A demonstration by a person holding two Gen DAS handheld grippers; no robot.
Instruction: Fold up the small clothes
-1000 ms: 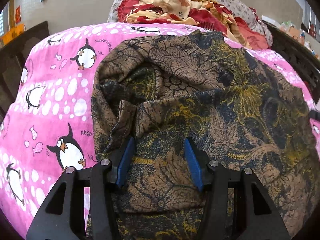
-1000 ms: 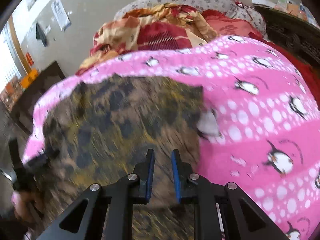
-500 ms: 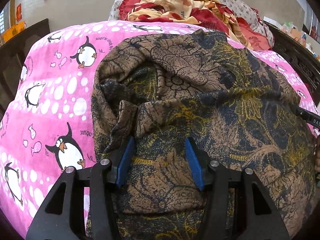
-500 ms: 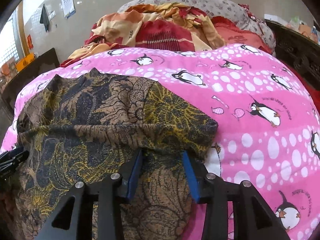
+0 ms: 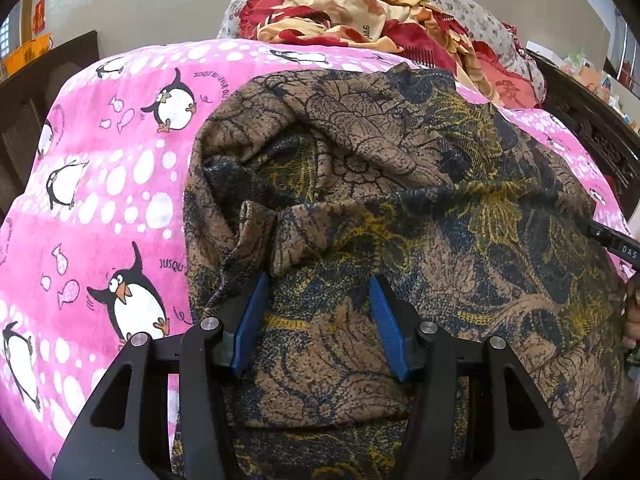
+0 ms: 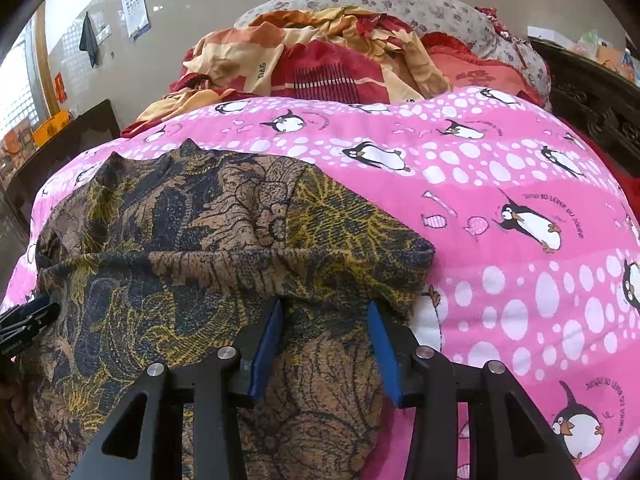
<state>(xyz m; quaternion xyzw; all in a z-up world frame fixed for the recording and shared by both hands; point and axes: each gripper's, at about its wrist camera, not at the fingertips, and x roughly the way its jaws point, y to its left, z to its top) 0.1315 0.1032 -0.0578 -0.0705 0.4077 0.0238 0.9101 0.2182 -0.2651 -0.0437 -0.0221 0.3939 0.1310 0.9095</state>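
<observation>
A brown, navy and yellow flower-patterned garment (image 5: 400, 184) lies folded on the pink penguin blanket (image 5: 120, 184). My left gripper (image 5: 318, 280) stands open low over its near left part, blue pads apart, with flat cloth between them and a rumpled fold just ahead. In the right wrist view the garment (image 6: 180, 240) shows a straight folded edge across its middle. My right gripper (image 6: 325, 304) stands open over its near right corner, pads not pressing the cloth. A bit of the right gripper (image 5: 612, 240) shows at the left view's right edge.
A heap of red and orange bedding (image 6: 320, 64) and a flowered pillow (image 6: 400, 4) lie at the far end of the blanket (image 6: 520, 280). A dark carved wooden frame (image 6: 592, 100) runs along the right. Dark furniture (image 5: 40, 80) stands at the left.
The right gripper went from nearly shut on the garment to open as it came down, and the carried fold now lies flat. The left gripper has not moved.
</observation>
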